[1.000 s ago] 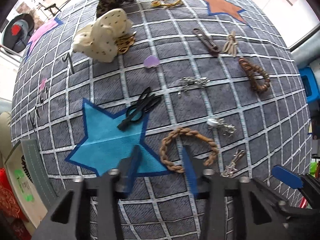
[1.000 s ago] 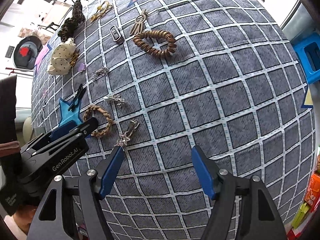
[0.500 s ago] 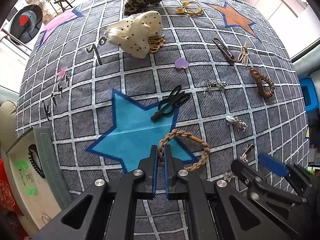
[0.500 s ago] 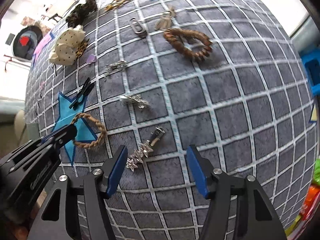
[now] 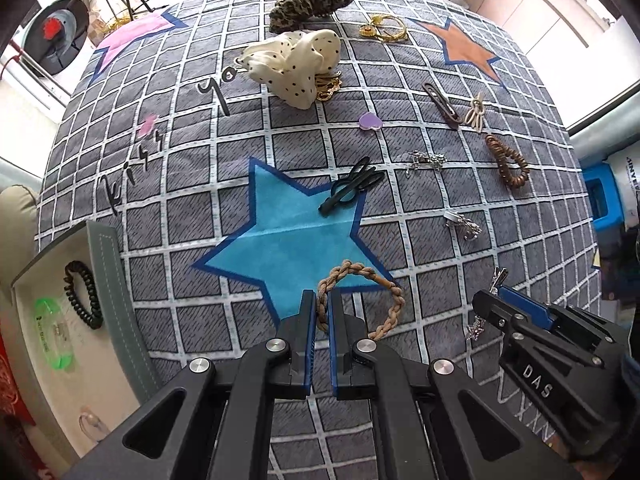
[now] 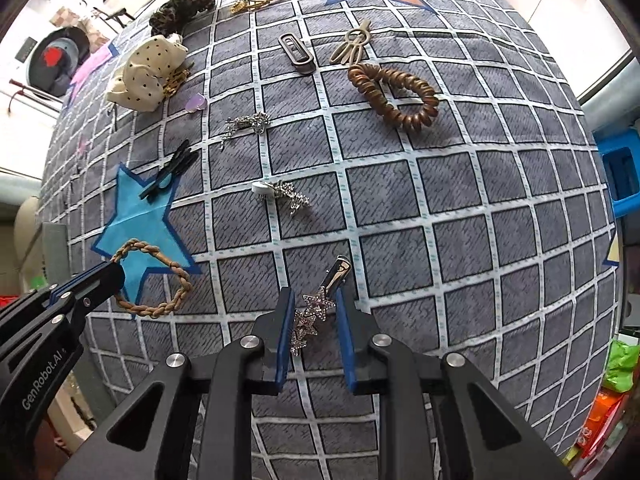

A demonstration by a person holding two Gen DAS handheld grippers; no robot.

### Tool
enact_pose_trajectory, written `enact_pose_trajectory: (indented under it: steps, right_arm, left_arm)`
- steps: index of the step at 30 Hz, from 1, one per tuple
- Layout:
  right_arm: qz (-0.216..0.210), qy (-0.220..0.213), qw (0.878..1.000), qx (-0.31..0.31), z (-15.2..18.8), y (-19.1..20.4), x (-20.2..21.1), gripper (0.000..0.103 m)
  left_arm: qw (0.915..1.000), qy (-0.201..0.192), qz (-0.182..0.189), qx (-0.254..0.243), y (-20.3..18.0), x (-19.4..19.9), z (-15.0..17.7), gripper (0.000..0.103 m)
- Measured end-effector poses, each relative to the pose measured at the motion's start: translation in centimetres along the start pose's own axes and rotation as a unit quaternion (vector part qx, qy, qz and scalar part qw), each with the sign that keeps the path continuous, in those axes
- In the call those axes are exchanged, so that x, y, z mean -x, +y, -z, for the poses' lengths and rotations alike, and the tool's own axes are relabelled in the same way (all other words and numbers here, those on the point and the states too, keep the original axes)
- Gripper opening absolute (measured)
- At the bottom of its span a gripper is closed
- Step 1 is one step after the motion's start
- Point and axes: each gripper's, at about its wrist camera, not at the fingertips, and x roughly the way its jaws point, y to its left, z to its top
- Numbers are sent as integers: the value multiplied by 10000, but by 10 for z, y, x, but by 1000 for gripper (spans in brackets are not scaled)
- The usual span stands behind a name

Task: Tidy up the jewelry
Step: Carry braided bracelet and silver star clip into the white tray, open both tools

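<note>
Left gripper (image 5: 322,305): fingers clenched on the near-left arc of the tan braided hair loop (image 5: 394,302), which lies on the grey checked cloth (image 5: 440,256) at the lower tip of the blue star patch (image 5: 288,240).
Right gripper (image 6: 312,312): fingers straddle the silver star-studded hair clip (image 6: 316,308), left pad touching it, right pad apart; whether it grips, I cannot tell.
Left edge: grey-rimmed tray (image 5: 108,280) holding a black coil hair tie (image 5: 82,300).
Middle: black hair clip (image 5: 352,190) on the star's right point; small silver brooch (image 6: 280,194) to its right.
Far right: brown spiral hair tie (image 6: 396,94).
Far: cream polka-dot scrunchie (image 5: 296,64), leopard-print scrunchie (image 5: 316,0) beyond it.
</note>
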Motion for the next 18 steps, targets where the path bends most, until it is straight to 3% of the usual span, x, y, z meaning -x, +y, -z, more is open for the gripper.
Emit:
enact_pose_trajectory:
  steps: [9,18]
  right_arm:
    - [-319,-12,9995,57,12,-6,30,22]
    - [-514,-104,9982,275,15,36,48,23]
  left_arm:
    - [9996,-189,176,78,18,42,13,7]
    - [9979,-482,238,370,49,72,31,7]
